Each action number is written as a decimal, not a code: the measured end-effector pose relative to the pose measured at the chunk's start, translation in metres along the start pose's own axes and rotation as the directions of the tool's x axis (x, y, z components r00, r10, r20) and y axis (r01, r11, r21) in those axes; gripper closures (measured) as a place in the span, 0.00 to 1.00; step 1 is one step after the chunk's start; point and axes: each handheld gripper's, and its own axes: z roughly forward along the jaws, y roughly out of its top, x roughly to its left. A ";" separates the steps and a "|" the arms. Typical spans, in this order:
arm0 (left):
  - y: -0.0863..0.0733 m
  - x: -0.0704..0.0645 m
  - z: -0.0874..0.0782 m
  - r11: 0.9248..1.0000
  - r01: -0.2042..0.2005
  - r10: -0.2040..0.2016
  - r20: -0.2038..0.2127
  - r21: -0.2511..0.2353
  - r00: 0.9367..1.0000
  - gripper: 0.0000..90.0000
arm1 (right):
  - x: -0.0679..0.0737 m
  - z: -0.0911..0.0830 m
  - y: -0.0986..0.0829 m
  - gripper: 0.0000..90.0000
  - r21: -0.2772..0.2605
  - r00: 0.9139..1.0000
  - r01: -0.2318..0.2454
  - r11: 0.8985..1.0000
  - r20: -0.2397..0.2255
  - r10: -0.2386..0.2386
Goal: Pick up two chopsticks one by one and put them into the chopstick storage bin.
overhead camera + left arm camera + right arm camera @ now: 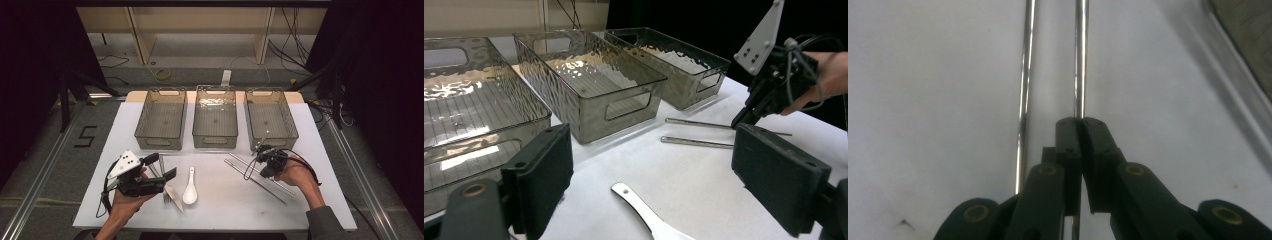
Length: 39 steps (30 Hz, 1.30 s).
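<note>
Two metal chopsticks (255, 175) lie side by side on the white table (225, 210), right of centre. My right gripper (1079, 121) is down at the table, shut on the right-hand chopstick (1080, 60); the other chopstick (1024, 100) lies free just to its left. In the high view the right gripper (261, 151) sits at the chopsticks' far end, close to the right bin. My left gripper (161, 167) is held open over the table's left front, with nothing between its fingers. A white ceramic spoon (190, 192) lies just ahead of it, also seen as the spoon (644, 215) below the open jaws.
Three clear smoked plastic bins stand in a row at the back: left bin (161, 142), middle bin (215, 142), right bin (272, 145), all empty. A fork and a knife (172, 197) lie beside the spoon under my left gripper. Bare tabletop spreads across the front centre.
</note>
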 end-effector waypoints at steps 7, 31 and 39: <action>0.003 0.002 0.007 0.999 -0.030 0.029 0.019 0.030 0.999 0.18 | 0.009 -0.022 0.002 0.97 -0.061 0.999 0.041 0.997 0.019 -0.040; 0.017 -0.038 0.079 0.896 -0.320 0.250 0.247 0.307 0.936 0.19 | 0.081 -0.047 0.033 0.96 -0.092 0.948 0.319 0.943 0.019 -0.319; 0.012 -0.044 0.083 0.844 -0.395 0.295 0.300 0.364 0.907 0.21 | 0.095 -0.046 0.037 0.96 -0.073 0.919 0.394 0.916 0.011 -0.394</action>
